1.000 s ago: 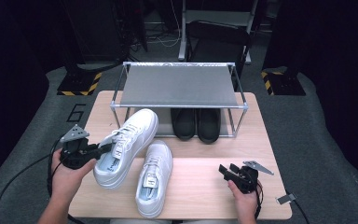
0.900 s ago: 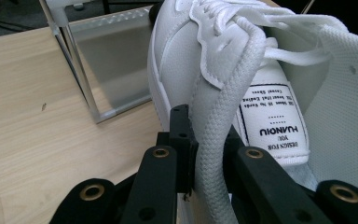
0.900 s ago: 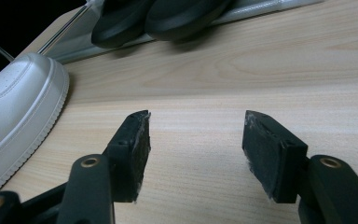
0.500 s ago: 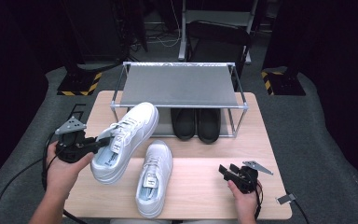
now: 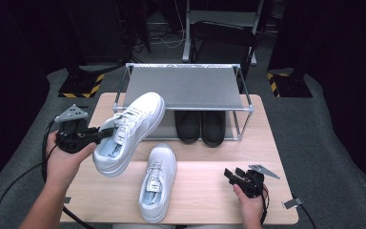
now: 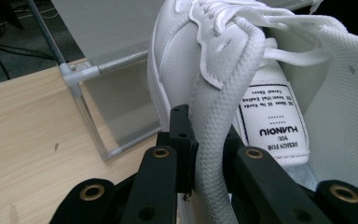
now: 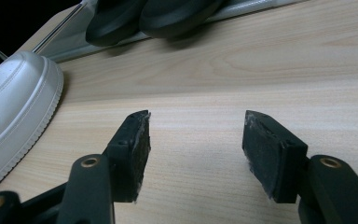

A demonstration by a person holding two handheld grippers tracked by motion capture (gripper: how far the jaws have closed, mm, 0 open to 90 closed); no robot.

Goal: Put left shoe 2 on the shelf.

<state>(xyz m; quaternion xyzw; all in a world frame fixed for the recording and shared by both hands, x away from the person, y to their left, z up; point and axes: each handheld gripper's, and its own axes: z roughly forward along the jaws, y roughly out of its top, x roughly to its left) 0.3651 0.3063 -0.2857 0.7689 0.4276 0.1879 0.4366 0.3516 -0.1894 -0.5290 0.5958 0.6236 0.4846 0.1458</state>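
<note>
Left gripper (image 5: 97, 135) raised — jaws clamp sneaker (image 5: 129, 130) collar.

Your raised white sneaker (image 5: 129, 131) hangs just in front of the shoe rack (image 5: 183, 86), whose left post (image 6: 77, 79) stands close beside it. Under the rack, the left half is free; the black shoes (image 5: 202, 126) fill the right. The second sneaker (image 5: 156, 183) blocks the tabletop (image 5: 205, 191) centre, with bare wood either side.
</note>
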